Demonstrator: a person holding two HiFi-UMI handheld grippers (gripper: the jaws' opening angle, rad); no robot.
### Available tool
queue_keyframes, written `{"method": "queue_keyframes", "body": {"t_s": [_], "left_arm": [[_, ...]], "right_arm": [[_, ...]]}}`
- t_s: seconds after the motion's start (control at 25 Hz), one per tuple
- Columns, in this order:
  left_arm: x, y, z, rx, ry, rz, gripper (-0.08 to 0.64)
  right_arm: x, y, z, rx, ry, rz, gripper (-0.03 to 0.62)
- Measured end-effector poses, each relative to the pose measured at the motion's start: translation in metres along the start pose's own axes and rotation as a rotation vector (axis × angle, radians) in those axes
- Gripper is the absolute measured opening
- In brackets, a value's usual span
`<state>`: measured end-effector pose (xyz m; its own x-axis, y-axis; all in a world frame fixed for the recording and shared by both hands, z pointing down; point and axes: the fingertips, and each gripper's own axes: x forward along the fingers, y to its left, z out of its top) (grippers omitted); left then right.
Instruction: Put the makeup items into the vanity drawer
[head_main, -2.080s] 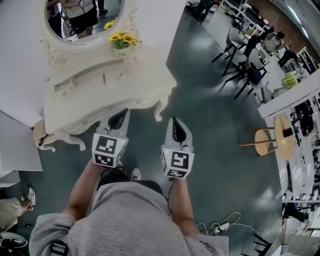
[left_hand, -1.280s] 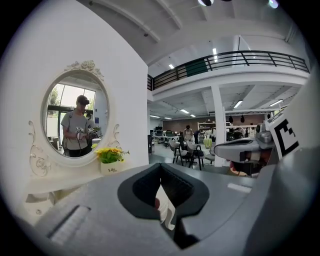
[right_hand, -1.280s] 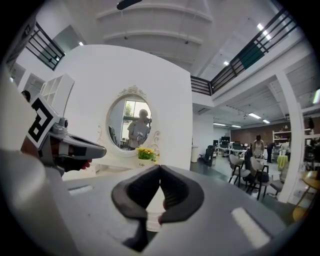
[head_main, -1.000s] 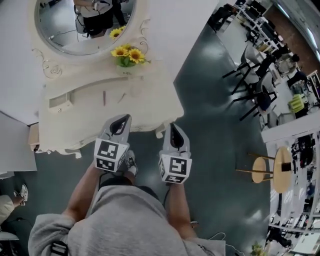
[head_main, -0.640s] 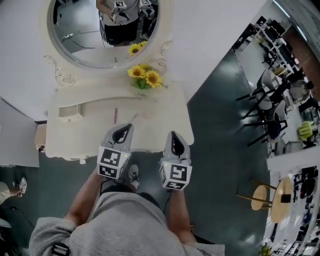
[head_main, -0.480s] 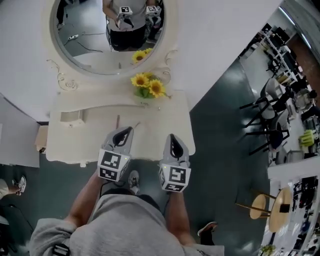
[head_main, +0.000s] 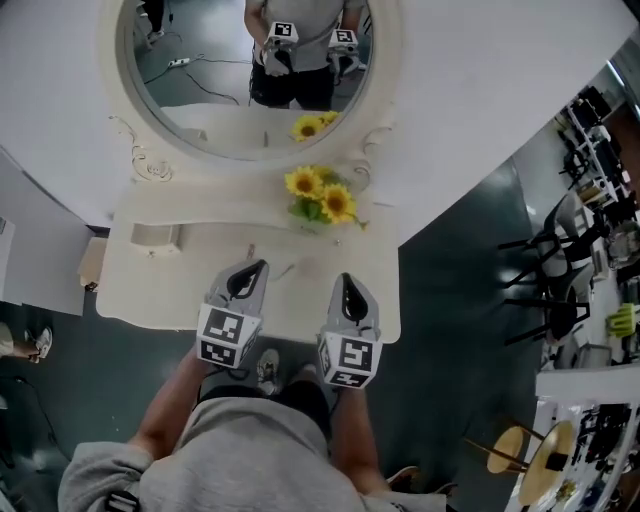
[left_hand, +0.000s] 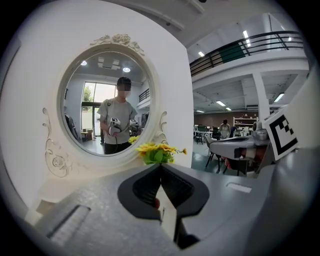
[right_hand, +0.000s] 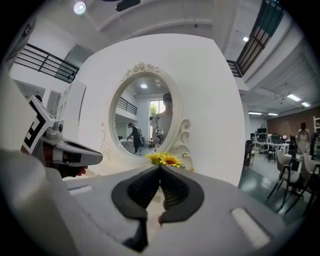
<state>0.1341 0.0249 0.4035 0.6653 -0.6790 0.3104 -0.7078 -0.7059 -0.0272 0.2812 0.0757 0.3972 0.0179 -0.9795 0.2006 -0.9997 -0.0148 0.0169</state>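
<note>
The cream vanity table (head_main: 190, 290) stands in front of me under an oval mirror (head_main: 210, 90). On its top lie a thin dark stick (head_main: 250, 250) and a thin pale stick (head_main: 283, 269), just ahead of my grippers. Its drawer front is hidden under the tabletop edge. My left gripper (head_main: 261, 265) is shut and empty over the front part of the tabletop; its closed tips (left_hand: 160, 165) point at the sunflowers (left_hand: 156, 151). My right gripper (head_main: 343, 277) is shut and empty beside it, over the front edge, tips (right_hand: 160, 167) together.
A vase of sunflowers (head_main: 322, 198) stands at the back of the tabletop, a small cream box (head_main: 155, 237) at its left. A cardboard box (head_main: 91, 262) sits on the floor at left. Dark chairs (head_main: 555, 290) and a round stool (head_main: 518, 450) stand at right.
I have walked up to the vanity: it has slid toward the middle of the view, and both shut grippers now reach over its front edge. The mirror now shows me with the grippers.
</note>
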Motion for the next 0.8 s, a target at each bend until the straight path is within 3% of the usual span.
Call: {"method": "queue_keyframes", "body": {"t_s": [0.48,0.8], "left_arm": [[0.021,0.030,-0.031,-0.104,0.077,0.151,0.011],[0.035,0.027,-0.073,-0.181,0.152,0.226,0.011]], "right_arm": [[0.062,0.002,-0.024,-0.011,0.087,0.151,0.005],[0.087,-0.006,-0.081,-0.013,0.219,0.222,0.005]]}}
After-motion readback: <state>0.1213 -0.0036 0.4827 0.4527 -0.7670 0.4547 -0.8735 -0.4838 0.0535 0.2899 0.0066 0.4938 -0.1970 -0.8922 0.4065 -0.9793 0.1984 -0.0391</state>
